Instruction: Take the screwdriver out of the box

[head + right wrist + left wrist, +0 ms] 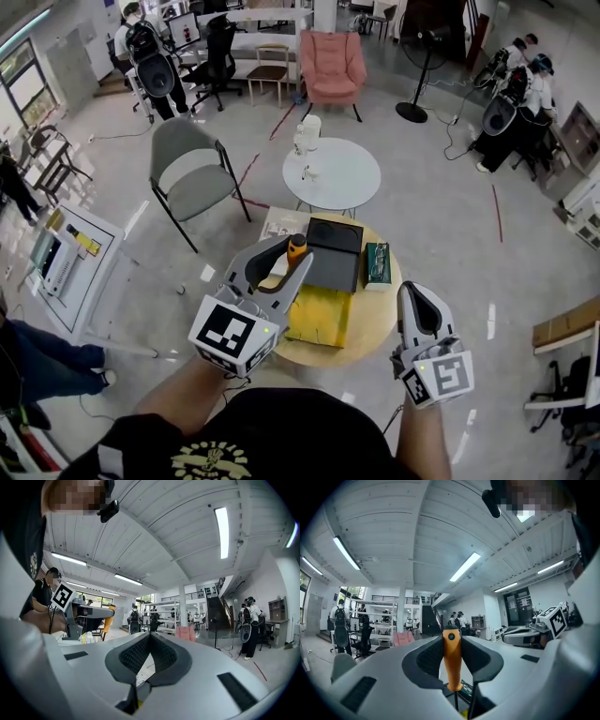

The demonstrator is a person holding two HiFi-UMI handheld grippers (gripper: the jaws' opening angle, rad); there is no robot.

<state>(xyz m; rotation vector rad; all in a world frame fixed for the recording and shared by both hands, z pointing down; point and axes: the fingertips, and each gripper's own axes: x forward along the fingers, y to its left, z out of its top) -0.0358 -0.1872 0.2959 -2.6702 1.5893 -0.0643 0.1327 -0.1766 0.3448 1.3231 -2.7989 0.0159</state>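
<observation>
Left hand-held gripper is clamping the screwdriver by its orange handle, shaft hanging down, so I'm judging it clear of the box on the counter. I'm holding the right hand-held gripper closed and empty alongside.

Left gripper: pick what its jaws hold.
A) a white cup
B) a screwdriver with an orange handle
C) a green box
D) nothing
B: in the left gripper view, the jaws of the left gripper press on both sides of the orange handle of the screwdriver.
</observation>
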